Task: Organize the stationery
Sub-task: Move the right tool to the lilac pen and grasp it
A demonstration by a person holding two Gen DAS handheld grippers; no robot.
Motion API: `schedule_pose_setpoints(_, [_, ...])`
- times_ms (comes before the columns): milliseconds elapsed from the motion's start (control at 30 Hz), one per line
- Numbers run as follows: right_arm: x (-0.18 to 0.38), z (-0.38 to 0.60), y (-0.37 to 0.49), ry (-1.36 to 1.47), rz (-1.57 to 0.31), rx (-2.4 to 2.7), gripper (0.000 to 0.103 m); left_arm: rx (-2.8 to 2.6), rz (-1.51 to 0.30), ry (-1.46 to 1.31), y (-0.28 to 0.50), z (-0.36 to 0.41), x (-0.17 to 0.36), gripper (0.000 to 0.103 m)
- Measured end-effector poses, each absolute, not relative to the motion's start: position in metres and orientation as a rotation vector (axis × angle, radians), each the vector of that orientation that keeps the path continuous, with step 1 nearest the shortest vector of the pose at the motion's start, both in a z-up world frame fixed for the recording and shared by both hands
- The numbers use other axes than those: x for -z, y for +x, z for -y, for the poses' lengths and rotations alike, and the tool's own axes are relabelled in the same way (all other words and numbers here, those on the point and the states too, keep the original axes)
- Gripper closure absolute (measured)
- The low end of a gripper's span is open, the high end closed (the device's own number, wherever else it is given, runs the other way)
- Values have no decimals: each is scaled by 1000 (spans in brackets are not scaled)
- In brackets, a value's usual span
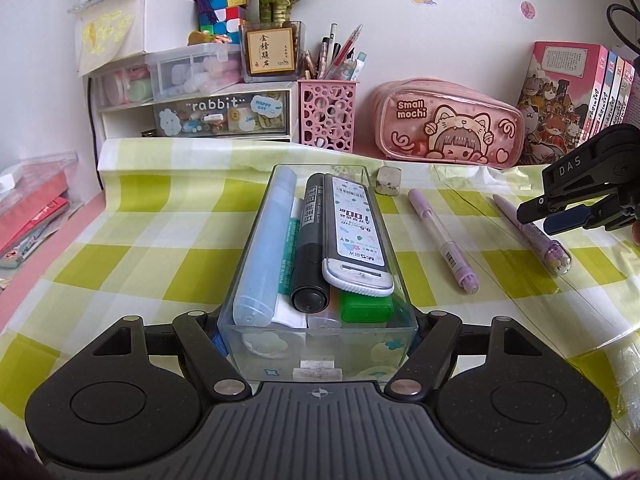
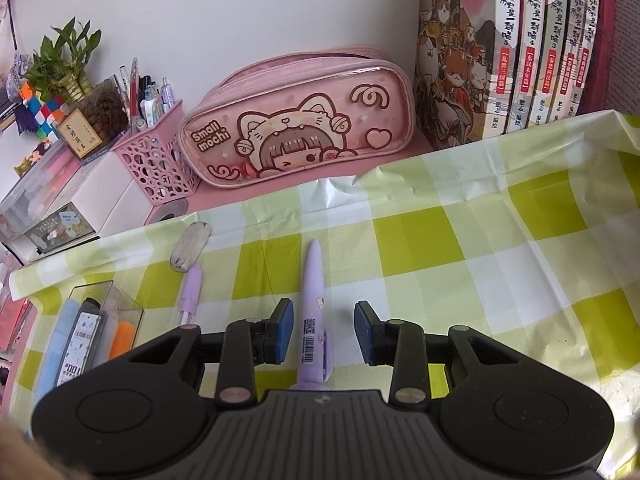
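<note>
Black gripper (image 2: pixel 322 330), blue pads (image 2: pixel 286 326), silver rivets, "DAS" marking.

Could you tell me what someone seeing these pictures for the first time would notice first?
Probably the clear box crammed with markers and a lead case, clamped at its near end by the left gripper on the green checked cloth. Next, the lilac pen lying between the open fingers of the right gripper, and behind them the pink "Small mochi" pencil case against the wall.
</note>
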State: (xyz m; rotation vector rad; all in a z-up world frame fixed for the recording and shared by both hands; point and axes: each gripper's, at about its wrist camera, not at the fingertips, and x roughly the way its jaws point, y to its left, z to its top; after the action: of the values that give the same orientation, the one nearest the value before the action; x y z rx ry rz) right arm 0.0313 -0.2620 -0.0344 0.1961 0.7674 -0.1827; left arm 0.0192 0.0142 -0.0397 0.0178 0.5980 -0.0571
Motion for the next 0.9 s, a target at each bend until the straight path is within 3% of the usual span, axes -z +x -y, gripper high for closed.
schedule_pose_setpoints(33, [37, 259, 33, 181, -782, 181, 86, 57, -598, 18, 19, -14, 40, 30])
schedule_pose_setpoints(100, [40, 255, 35, 141, -785, 196, 93, 57, -598, 18, 19, -14, 40, 30])
schedule_pose_setpoints(900, [37, 226, 31, 335, -794, 68, 93, 58, -596, 18, 20, -12, 40, 30])
